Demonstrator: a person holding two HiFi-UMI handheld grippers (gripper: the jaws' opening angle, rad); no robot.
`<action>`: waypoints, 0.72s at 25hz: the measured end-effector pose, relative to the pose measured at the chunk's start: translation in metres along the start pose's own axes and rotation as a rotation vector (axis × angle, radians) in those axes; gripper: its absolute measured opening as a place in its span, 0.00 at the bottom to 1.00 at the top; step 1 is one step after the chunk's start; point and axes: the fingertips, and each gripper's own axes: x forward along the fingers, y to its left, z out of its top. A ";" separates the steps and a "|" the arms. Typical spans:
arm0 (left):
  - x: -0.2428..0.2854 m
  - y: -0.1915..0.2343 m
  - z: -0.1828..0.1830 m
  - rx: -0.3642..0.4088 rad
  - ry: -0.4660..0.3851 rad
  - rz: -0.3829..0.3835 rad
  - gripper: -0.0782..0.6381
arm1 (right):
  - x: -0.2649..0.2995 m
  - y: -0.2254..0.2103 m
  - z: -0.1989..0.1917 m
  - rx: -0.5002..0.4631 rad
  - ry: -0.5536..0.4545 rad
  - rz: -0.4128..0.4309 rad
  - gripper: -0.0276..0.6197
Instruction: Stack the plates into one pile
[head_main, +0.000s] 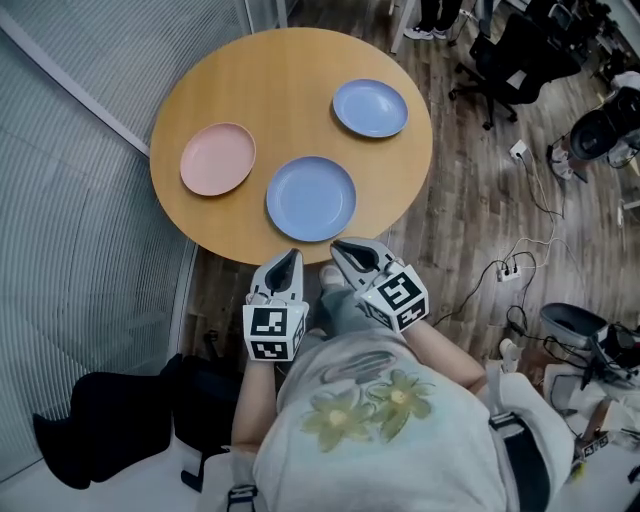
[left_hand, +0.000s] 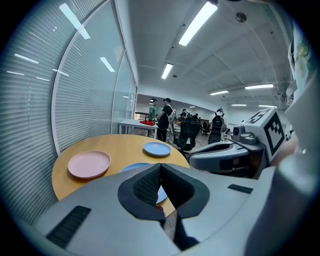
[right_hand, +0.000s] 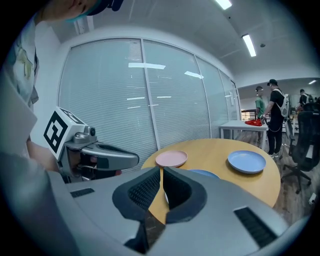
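Wood-toned round table (head_main: 290, 90) with three plates on it, none stacked. The pink plate (head_main: 218, 158) sits at the left side, on the side nearest the glass wall (head_main: 60, 200) with blinds. The nearer blue plate (head_main: 311, 198) lies just right of it, close to the table's near edge; the two are apart, not touching. The farther blue plate (head_main: 370, 107) lies toward the right rim, well apart from both others. All three are flat, right side up, with nothing on them.

Person's left gripper (head_main: 288, 260) is at the table's near edge, in front of the body, tips pointing toward the nearer blue plate. Its jaws are pressed together with nothing between them. Just beside it, the right gripper (head_main: 345, 250) has its jaws likewise closed pad to pad, holding nothing. Both marker cubes face up toward the head camera.

In both gripper views the nearer blue plate shows partly behind the closed jaws.

On the dark plank floor there is a black bag (head_main: 120, 420) at lower left, an office chair (head_main: 510, 60) at upper right and a power strip (head_main: 507, 270) with cables at right. People (left_hand: 165, 120) stand far back in the room.
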 end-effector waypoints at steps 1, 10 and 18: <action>0.008 0.006 0.002 -0.004 0.004 0.008 0.13 | 0.006 -0.007 0.001 0.002 0.002 0.006 0.12; 0.066 0.039 0.038 -0.045 0.023 0.073 0.13 | 0.042 -0.070 0.028 0.018 0.008 0.046 0.12; 0.091 0.069 0.038 -0.082 0.053 0.148 0.13 | 0.078 -0.095 0.032 0.010 0.026 0.110 0.12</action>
